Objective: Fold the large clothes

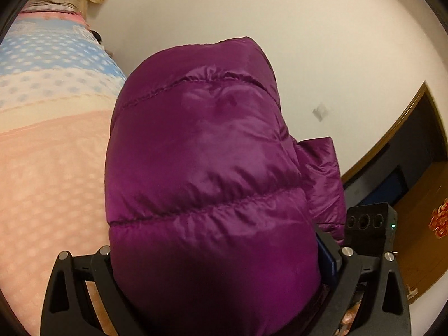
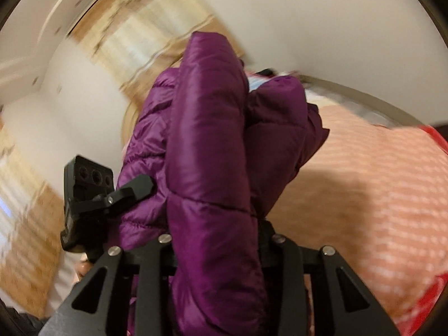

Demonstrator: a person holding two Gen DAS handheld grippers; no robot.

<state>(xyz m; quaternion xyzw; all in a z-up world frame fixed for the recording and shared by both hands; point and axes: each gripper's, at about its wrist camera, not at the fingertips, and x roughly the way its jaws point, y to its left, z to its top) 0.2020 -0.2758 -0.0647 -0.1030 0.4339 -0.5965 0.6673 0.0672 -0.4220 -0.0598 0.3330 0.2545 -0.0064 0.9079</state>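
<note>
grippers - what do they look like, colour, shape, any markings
Both are matte black. The left gripper and the right gripper each show angular linkage bars with triangular cut-outs and round silver pivot pins. In each view the other gripper's head appears as a black box with three round lens-like holes; a small green light glows on one. No cables or printed markings show.

The left wrist view looks forward along its fingers, pressed close against the purple puffer jacket (image 1: 207, 173), bedspread (image 1: 50, 168) left, white wall (image 1: 280, 28) beyond. The right wrist view faces the same jacket (image 2: 212, 168) equally near, bedspread (image 2: 378, 196) right.
</note>
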